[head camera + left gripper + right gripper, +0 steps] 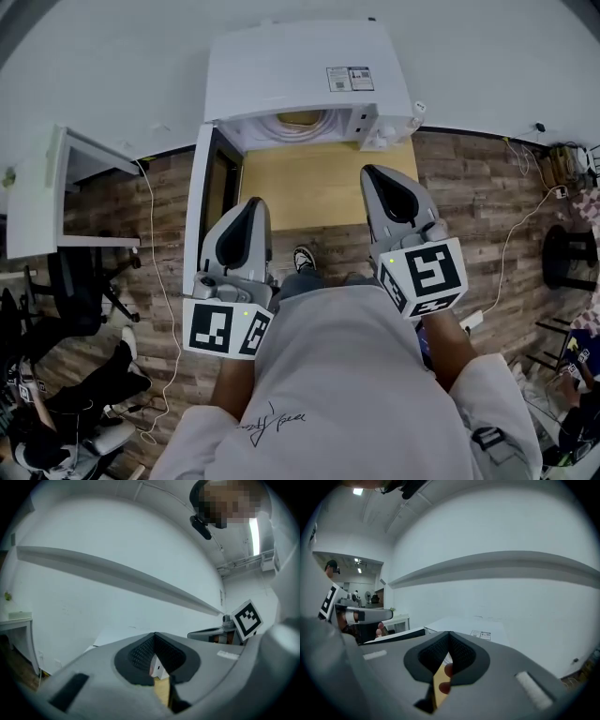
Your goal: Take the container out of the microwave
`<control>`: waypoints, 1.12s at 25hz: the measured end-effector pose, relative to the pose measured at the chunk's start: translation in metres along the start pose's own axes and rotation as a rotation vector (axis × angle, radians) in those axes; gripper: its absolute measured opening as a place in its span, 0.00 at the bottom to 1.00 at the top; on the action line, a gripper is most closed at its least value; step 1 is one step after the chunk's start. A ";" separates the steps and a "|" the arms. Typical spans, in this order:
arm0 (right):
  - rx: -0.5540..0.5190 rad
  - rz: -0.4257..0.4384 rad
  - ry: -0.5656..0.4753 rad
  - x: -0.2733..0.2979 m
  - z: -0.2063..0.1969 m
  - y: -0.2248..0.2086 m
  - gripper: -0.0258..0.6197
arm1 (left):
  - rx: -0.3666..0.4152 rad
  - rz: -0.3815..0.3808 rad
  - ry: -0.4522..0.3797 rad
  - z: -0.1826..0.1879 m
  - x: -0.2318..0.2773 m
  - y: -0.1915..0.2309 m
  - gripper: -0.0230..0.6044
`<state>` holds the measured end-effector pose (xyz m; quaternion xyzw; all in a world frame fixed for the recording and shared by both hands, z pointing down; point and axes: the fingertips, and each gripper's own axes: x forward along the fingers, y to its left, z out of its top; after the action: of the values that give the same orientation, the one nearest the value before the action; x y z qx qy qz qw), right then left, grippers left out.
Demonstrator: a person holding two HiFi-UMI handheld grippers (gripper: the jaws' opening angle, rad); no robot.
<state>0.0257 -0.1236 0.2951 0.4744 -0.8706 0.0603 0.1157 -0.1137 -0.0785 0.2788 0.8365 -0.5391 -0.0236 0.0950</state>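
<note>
In the head view, the microwave (300,70) stands at the far end of the table (309,192) with its door (199,202) swung open to the left. That step looks done. The container (302,119) shows as a tan shape inside the cavity, untouched. The left gripper (251,202) and right gripper (375,174) are held near the person's body, well apart from the cavity, so reaching in, gripping and lifting out are all left to do. A sticker (350,78) lies on the microwave's top, its print too small to read. Each gripper's cube carries black-and-white square markers, not words.

In the left gripper view, the left gripper (154,634) has its 2 jaws pressed together at the tips, with nothing between them. The container is not in sight.

In the right gripper view, the right gripper (449,633) is likewise closed and empty. Beyond it the microwave's top shows the same sticker (485,635), again unreadable.
</note>
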 end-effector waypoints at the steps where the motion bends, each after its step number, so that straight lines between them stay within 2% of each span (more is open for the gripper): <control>1: -0.011 -0.008 0.002 0.001 -0.001 0.002 0.06 | 0.001 -0.011 -0.004 0.000 -0.001 0.000 0.05; 6: -0.059 -0.034 0.021 0.015 -0.006 0.007 0.06 | 0.006 -0.031 0.009 -0.005 -0.001 0.008 0.05; 13: -0.155 -0.024 0.074 0.055 -0.021 0.019 0.06 | 0.004 -0.048 0.026 -0.009 0.007 0.020 0.05; 15: -0.186 -0.018 0.095 0.066 -0.028 0.020 0.07 | 0.030 -0.040 0.028 -0.008 0.008 0.020 0.05; 19: -0.231 0.001 0.148 0.090 -0.044 0.017 0.09 | 0.130 -0.008 0.036 -0.004 0.013 0.020 0.05; 28: -0.419 0.010 0.246 0.150 -0.078 0.001 0.09 | 0.101 -0.003 0.058 -0.006 0.036 0.026 0.05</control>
<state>-0.0422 -0.2281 0.4093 0.4249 -0.8457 -0.0637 0.3164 -0.1213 -0.1203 0.2913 0.8414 -0.5354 0.0276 0.0681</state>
